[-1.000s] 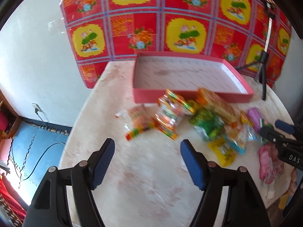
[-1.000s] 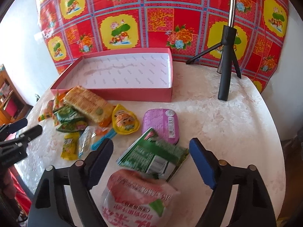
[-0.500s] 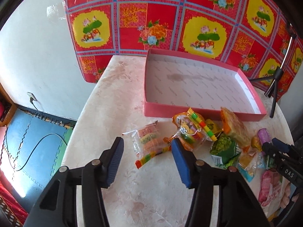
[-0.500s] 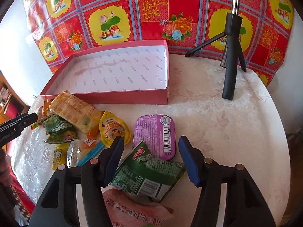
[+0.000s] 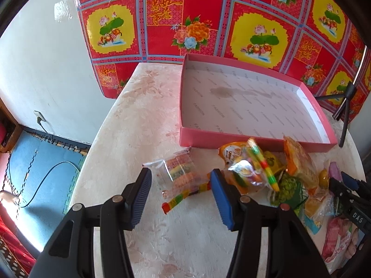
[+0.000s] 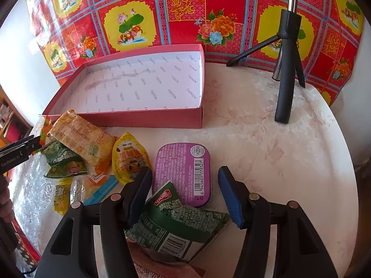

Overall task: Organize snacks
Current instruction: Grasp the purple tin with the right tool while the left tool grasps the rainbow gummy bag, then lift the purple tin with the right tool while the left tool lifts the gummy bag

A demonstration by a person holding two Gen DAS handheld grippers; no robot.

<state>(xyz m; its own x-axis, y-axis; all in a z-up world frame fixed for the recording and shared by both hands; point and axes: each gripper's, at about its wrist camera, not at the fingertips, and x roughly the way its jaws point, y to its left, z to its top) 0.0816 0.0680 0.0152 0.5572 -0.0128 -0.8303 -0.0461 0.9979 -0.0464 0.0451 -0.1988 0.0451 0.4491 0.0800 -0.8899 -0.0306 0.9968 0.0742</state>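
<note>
An empty pink box (image 5: 255,139) (image 6: 148,118) lies at the back of the round table. A heap of snack packets lies in front of it. My left gripper (image 5: 180,192) is open, its fingers either side of a clear packet of striped sweets (image 5: 180,173). My right gripper (image 6: 184,192) is open, its fingers either side of a purple tin (image 6: 185,169), with a green packet (image 6: 176,222) just below. An orange cracker pack (image 6: 81,136), a yellow pouch (image 6: 129,159) and small green packets (image 6: 62,159) lie left of the tin.
A black tripod (image 6: 286,74) stands on the table at the back right. A red flowered cloth (image 5: 208,18) hangs behind. The table edge drops to a blue floor mat (image 5: 34,162) on the left. A pink packet (image 5: 340,238) lies near the front edge.
Both grippers have moved forward and down towards the snacks. The left now brackets the striped sweets packet, the right brackets the purple tin. Both jaws have narrowed somewhat.
</note>
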